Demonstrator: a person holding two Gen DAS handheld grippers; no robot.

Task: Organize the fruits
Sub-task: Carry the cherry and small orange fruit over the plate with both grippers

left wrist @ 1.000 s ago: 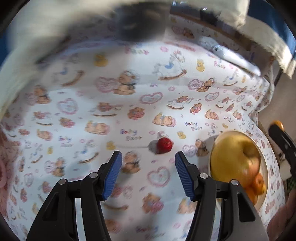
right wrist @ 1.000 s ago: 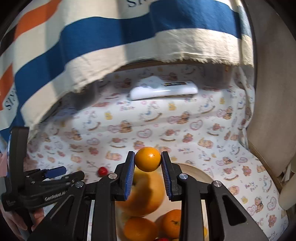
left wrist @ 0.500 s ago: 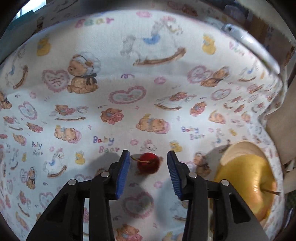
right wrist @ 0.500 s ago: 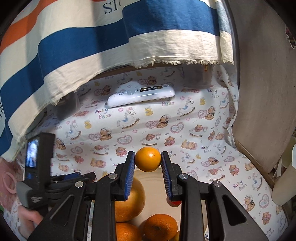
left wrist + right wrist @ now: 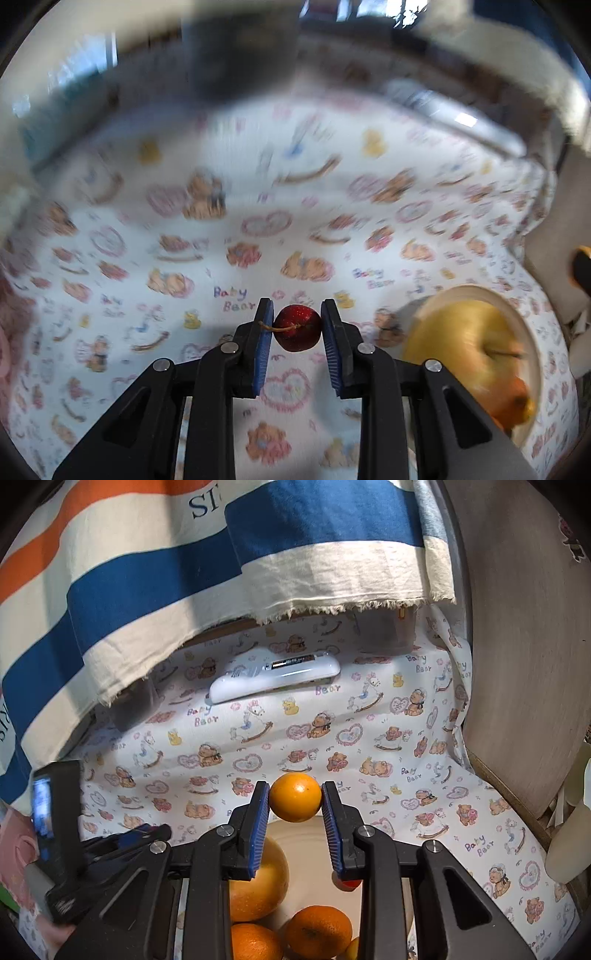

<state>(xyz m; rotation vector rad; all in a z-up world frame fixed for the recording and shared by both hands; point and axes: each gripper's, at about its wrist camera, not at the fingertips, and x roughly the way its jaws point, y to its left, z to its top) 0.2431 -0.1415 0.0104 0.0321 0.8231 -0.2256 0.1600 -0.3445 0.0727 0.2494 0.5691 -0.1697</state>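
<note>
My left gripper (image 5: pixel 297 328) is shut on a small red cherry (image 5: pixel 298 328) with a thin stem and holds it above the patterned cloth. My right gripper (image 5: pixel 294 802) is shut on a small orange (image 5: pixel 294 802) and holds it above a cream plate (image 5: pixel 306 843). The plate holds a large yellow apple (image 5: pixel 258 882), two more oranges (image 5: pixel 318 936) and a small red fruit (image 5: pixel 350 883). In the left wrist view the plate (image 5: pixel 532 332) lies at the right with the apple (image 5: pixel 461 343) on it. The left gripper (image 5: pixel 125 840) also shows at the left of the right wrist view.
A white remote-like device (image 5: pixel 273 674) lies on the baby-bear cloth (image 5: pixel 369 738) at the back. A striped blue, orange and cream fabric (image 5: pixel 184 565) hangs over the rear. A wooden panel (image 5: pixel 524 664) stands along the right edge.
My left gripper closed on the cherry and lifted it off the cloth; the view has tilted up. My right gripper still holds the orange and has shifted a little over the plate.
</note>
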